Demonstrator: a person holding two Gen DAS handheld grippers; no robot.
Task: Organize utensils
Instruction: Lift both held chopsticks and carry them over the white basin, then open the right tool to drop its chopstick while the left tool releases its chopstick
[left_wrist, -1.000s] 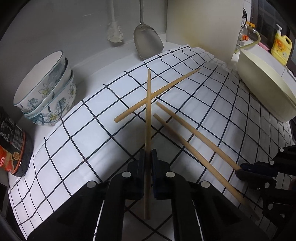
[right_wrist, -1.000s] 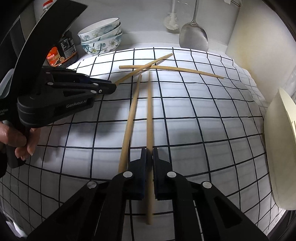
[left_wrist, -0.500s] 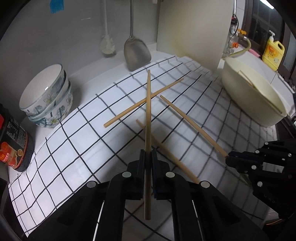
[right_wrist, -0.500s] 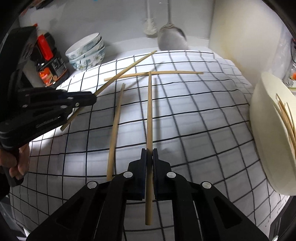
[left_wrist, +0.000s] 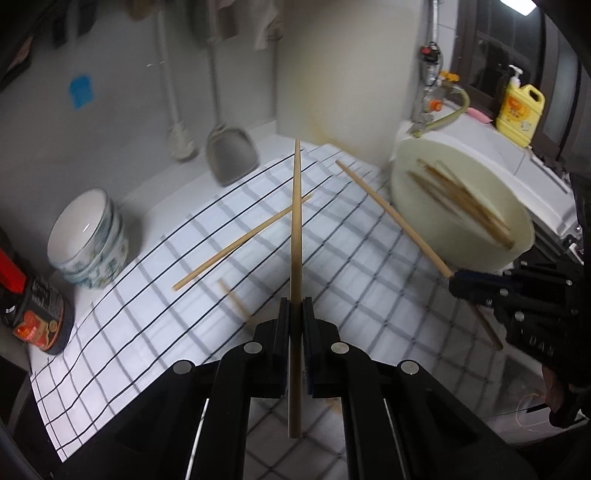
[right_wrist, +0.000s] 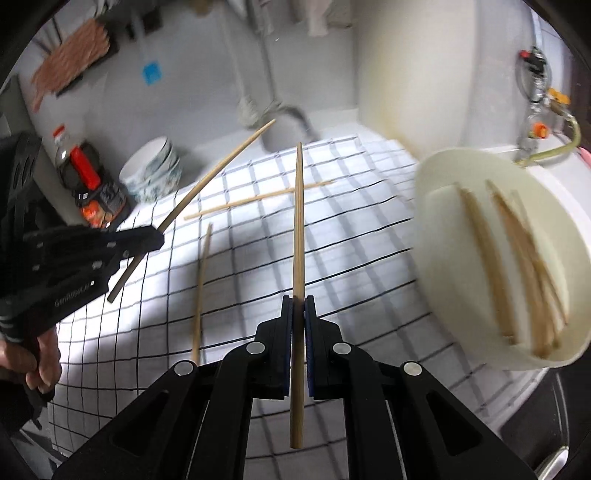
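In the left wrist view, a dark jar (left_wrist: 35, 317) is seen at the left edge, with stacked bowls (left_wrist: 88, 240) just above it on the table (left_wrist: 155, 192). A checked cloth (left_wrist: 166, 314) covers the middle of the frame, and two loose chopsticks (left_wrist: 240, 243) are lain on it, one long and one short piece partly hidden by the gripper. At lower centre the left gripper (left_wrist: 295, 314) is clamped on a chopstick (left_wrist: 295, 229), which is pointed toward the top of the frame. A spatula (left_wrist: 231, 155) is hung against the wall behind. At right, a cream basin (left_wrist: 509, 254) is seen with several chopsticks inside, and a yellow bottle (left_wrist: 521, 110) is set in the upper right. The right gripper (left_wrist: 456, 284) is seen at the right edge, closed on a second chopstick (left_wrist: 391, 214).

In the right wrist view, the left gripper (right_wrist: 157, 236) is held at the left by a hand (right_wrist: 37, 358). At centre the right gripper (right_wrist: 299, 314) is clamped on its chopstick (right_wrist: 298, 236), with the basin (right_wrist: 436, 229) at right.
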